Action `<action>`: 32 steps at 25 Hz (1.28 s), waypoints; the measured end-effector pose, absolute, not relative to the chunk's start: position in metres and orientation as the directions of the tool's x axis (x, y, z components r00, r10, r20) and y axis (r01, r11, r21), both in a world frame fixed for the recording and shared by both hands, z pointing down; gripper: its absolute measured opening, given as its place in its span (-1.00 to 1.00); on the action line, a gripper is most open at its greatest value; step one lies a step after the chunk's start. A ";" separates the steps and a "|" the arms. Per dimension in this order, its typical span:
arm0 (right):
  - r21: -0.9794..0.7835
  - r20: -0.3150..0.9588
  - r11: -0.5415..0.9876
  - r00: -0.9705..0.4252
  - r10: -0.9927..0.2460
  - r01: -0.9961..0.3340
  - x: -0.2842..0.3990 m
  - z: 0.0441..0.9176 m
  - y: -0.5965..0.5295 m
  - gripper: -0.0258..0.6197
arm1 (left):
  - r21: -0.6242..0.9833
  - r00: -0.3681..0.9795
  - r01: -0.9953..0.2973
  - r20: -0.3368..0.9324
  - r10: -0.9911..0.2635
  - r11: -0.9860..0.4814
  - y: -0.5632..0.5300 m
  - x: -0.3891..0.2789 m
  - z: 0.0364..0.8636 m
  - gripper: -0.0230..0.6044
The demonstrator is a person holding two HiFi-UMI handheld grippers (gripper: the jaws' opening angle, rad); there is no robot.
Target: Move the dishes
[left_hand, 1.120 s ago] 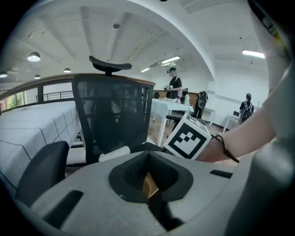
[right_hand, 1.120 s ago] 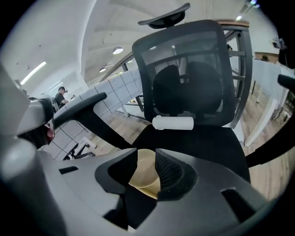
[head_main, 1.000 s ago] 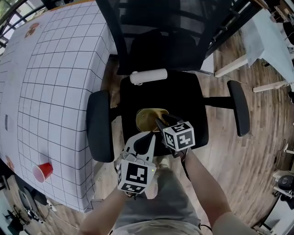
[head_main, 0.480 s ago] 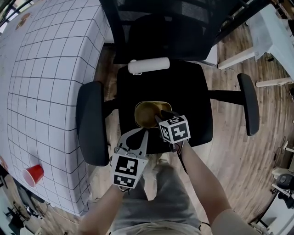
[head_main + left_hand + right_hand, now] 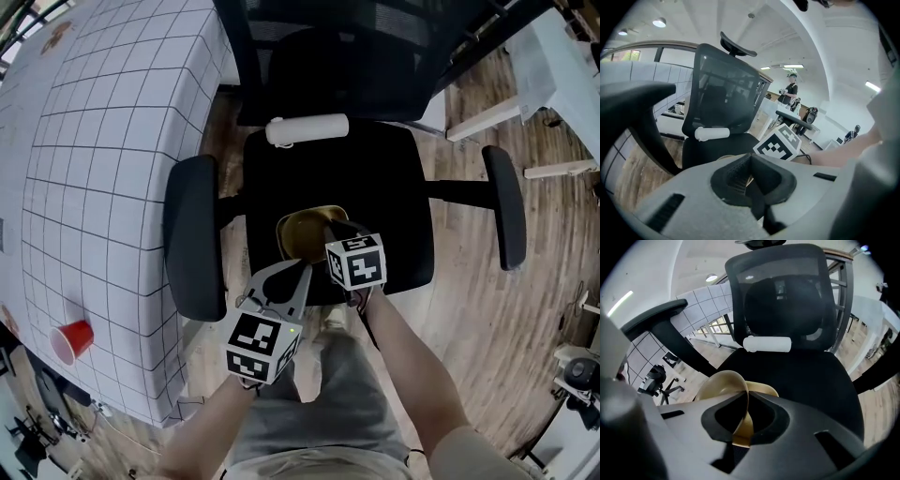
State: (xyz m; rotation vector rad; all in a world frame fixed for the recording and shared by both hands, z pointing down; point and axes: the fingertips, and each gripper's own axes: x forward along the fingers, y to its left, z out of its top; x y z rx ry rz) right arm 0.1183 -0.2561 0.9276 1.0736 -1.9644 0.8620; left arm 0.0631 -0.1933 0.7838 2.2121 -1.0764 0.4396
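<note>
A tan bowl (image 5: 302,234) is at the front of the black office chair seat (image 5: 394,187); I cannot tell whether it rests on the seat or hangs just above it. My right gripper (image 5: 330,232) is shut on the bowl's near rim, and the rim (image 5: 740,394) runs down between the jaws in the right gripper view. My left gripper (image 5: 302,272) is just in front of the bowl at the seat's front edge, with its jaws together and nothing held. The right gripper's marker cube (image 5: 780,143) shows in the left gripper view.
A white cylinder (image 5: 307,128) lies at the back of the seat under the mesh backrest (image 5: 780,296). Armrests (image 5: 192,234) (image 5: 503,206) flank the seat. A table with a grid cloth (image 5: 94,169) stands at the left with a red cup (image 5: 71,341) near its edge. The floor is wood.
The head view has shifted slightly. The right gripper stays shut on the bowl at the same spot on the seat. The left gripper has drifted a little left.
</note>
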 end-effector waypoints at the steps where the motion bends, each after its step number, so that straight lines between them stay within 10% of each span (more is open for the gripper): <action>1: -0.207 0.828 0.427 -0.390 -0.402 -0.880 0.120 0.920 -0.258 -0.83 | 0.389 0.614 -0.789 0.529 -0.586 -0.475 -0.194 0.065 0.774 -0.88; 32: -0.123 0.439 0.670 -0.646 -0.624 -0.732 0.095 0.377 -0.209 -0.83 | 0.128 0.494 -0.869 0.191 -0.848 -0.478 -0.152 -0.009 0.345 -0.88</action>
